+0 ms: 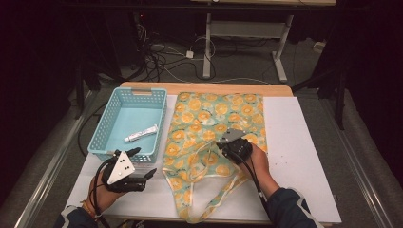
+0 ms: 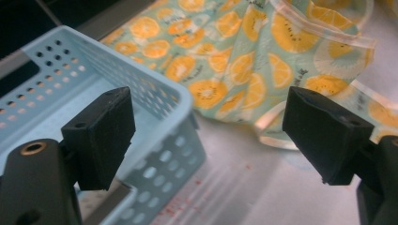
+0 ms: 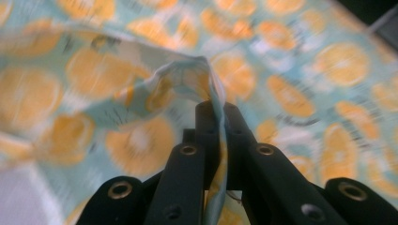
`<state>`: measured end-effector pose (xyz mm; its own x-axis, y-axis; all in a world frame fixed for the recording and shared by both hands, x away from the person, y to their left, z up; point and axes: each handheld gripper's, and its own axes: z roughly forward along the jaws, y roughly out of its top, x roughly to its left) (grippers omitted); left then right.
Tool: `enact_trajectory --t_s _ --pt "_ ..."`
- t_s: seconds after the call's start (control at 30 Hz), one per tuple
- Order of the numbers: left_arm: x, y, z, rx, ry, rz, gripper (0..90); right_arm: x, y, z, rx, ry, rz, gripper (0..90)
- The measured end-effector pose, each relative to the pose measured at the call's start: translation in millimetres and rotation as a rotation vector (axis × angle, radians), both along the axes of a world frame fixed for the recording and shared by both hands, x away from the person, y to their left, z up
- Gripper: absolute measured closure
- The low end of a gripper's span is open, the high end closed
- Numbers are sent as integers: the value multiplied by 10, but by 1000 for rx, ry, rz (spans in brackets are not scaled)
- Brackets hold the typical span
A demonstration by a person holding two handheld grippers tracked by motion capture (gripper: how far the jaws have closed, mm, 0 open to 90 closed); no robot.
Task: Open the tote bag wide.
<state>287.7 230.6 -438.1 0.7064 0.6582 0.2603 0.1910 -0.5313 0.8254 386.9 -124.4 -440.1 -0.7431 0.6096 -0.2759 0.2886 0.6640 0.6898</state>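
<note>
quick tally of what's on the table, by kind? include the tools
Baskets: 1, blue basket
Tubes: 1, white tube in the basket
Fabric items: 1, orange-print cloth
Tools: 2, left tool, right tool
Total: 5

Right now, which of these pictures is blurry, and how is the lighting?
Right gripper view: motion-smeared orange-print cloth, while the right tool pinching a fold stays fairly sharp. Left gripper view: crisp on the blue basket. High view: table lit evenly, room behind dark.
</note>
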Motion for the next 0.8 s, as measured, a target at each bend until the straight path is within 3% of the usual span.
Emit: enact_trajectory --t_s 0.03,0.13,0.23,0.27,0.3,0.33,0.43,0.6,0.8 --pt "14 19 33 -17 2 6 170 23 1 90 23 -31 -22 886" --pt "59 77 115 -44 -4 31 170 35 -2 202 60 -60 -45 887" --pt "113 120 172 -43 -1 69 170 53 -10 447 109 -121 -84 888" --pt "129 135 187 -45 -1 74 170 53 -10 447 109 -121 -84 888" --pt "161 162 216 -47 0 92 170 79 -45 574 145 -140 -112 888" --pt "161 162 216 -47 0 92 170 79 -45 574 145 -140 -112 888" --pt "222 200 248 -44 -6 114 171 95 -97 766 182 -177 -150 888" --pt "366 251 276 -3 10 158 171 70 -82 900 190 -197 -140 888" --pt "554 272 299 59 39 200 171 -1 -10 1050 185 -215 -86 888"
